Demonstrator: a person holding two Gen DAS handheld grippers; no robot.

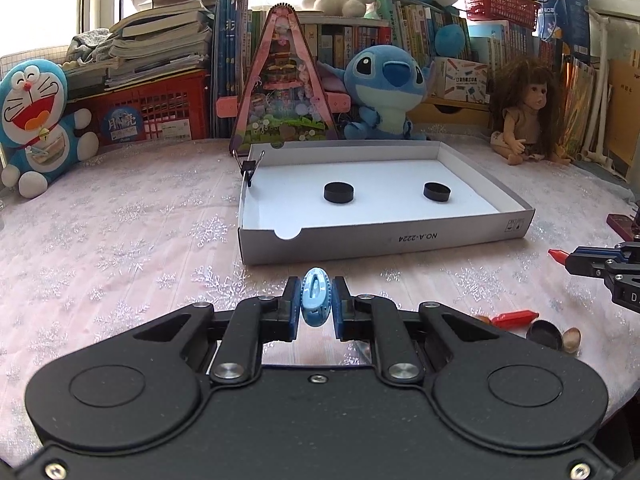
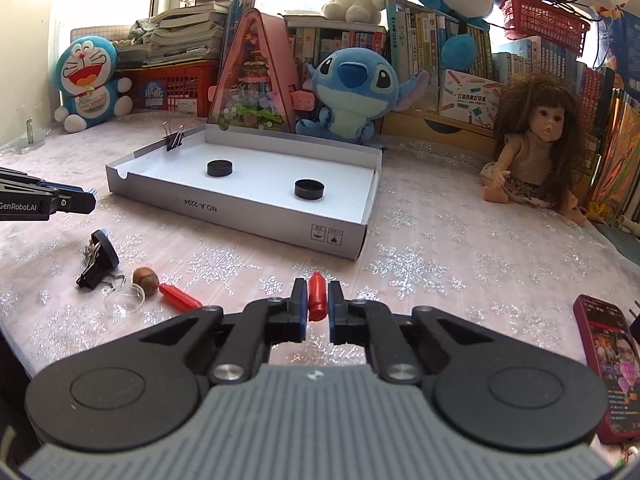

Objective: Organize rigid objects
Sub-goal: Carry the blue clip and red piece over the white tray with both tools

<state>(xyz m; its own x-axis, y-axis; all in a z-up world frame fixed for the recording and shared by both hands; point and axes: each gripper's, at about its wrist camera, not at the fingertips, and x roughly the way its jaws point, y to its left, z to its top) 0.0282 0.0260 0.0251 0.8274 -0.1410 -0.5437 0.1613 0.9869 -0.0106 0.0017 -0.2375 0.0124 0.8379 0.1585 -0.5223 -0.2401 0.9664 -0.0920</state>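
My left gripper [image 1: 316,294] is shut on a light blue oval clip [image 1: 315,298], held upright just in front of the white cardboard tray [image 1: 384,240]. My right gripper [image 2: 317,294] is shut on a small red plastic piece [image 2: 317,298]. Inside the tray lie two black round discs [image 1: 339,192] [image 1: 436,191], and a black binder clip [image 1: 250,168] grips its left wall. On the cloth lie a second red piece [image 2: 180,298], a brown nut-like ball [image 2: 145,278], a clear ring [image 2: 124,298] and a black clip [image 2: 98,260].
Plush toys, a doll [image 2: 532,152], a pink triangular case [image 1: 282,84], red baskets and books line the back of the table. A red-cased phone [image 2: 610,364] lies at the right edge. The pink snowflake cloth [image 1: 120,248] covers the table.
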